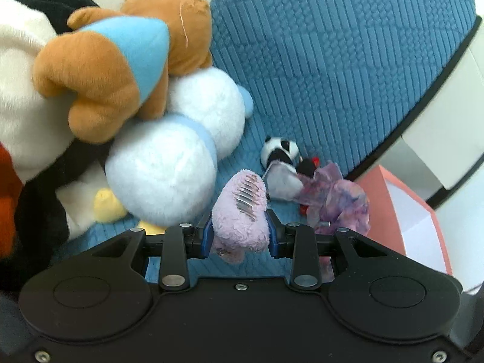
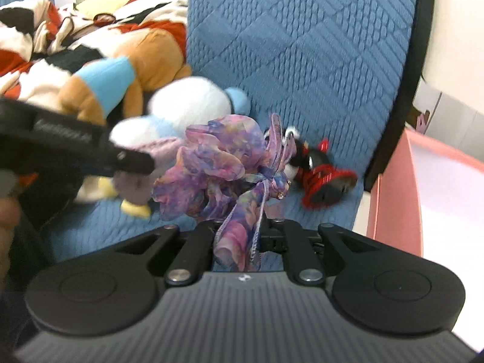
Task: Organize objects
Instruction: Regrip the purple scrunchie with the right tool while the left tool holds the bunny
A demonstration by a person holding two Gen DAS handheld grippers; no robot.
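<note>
One fluffy pink hair clip (image 1: pixel 242 211), upright, comb teeth facing up

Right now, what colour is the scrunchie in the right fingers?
Mottled purple, pink and blue scrunchie; the right wrist view shows it best.

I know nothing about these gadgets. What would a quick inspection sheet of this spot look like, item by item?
Surface: blue quilted cushion, with a black edge.
Job's things: fluffy pink hair clip and purple chiffon scrunchie, both held; small panda toy and red-and-black trinket lying on the cushion.
Clutter: brown plush with a blue cone hat, white-and-blue plush, patterned blanket.
Grippers: left gripper shut on the hair clip; right gripper shut on the scrunchie's ribbon.
Cables: nothing seen.
Surroundings: pink box at the right, beside the cushion; white wall behind.
</note>
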